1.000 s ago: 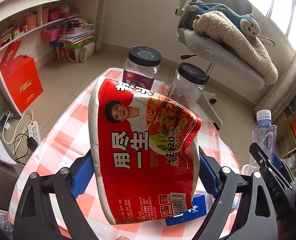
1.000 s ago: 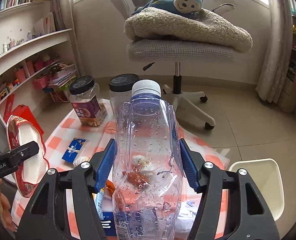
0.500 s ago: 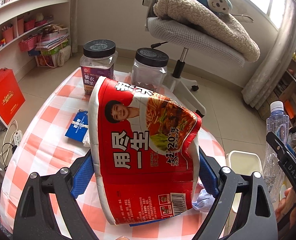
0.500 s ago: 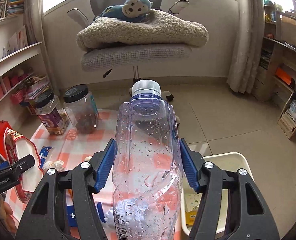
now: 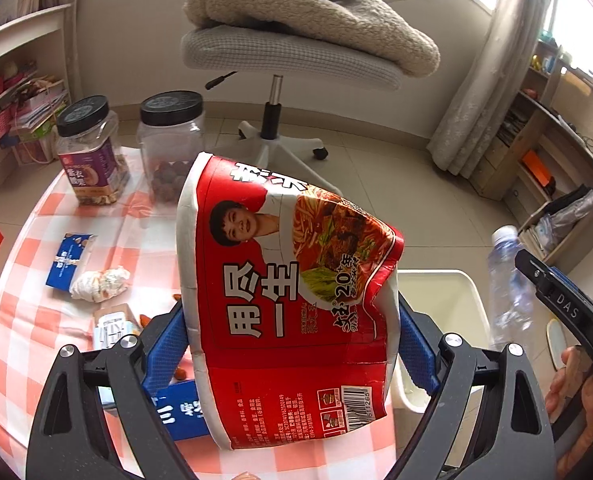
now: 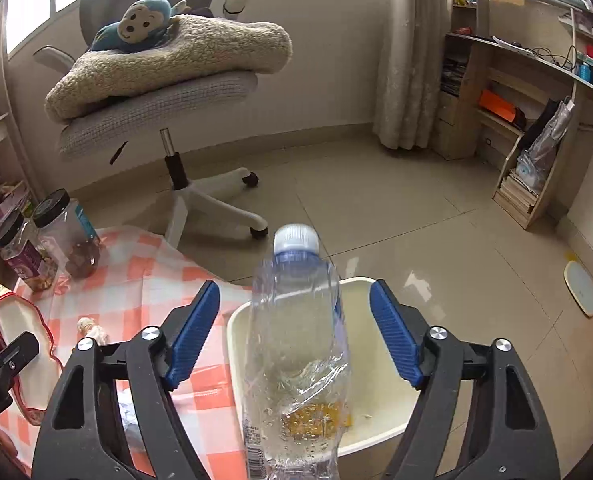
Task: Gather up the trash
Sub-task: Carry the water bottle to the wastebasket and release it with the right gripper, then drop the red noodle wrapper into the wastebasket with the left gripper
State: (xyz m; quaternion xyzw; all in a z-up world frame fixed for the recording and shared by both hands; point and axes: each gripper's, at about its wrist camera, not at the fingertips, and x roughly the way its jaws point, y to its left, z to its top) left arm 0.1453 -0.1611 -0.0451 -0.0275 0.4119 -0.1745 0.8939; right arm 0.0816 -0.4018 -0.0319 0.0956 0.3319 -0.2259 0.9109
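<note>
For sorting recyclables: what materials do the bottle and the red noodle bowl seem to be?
Bottle: clear thin plastic, glossy; it is see-through and crumpled, with a white cap. Noodle bowl: probably coated paper, printed glossy red; its wall is dented and creased, with a white rim.

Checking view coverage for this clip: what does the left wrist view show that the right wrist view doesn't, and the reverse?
Only the left wrist view shows the left gripper clamping the red noodle cup's printed side, plus the blue snack box. Only the right wrist view shows the right gripper, whose jaws have just been opening, clear of the plastic bottle between them, and yellow scraps in the bin. Both show the white bin, bottle, jars and chair.
</note>
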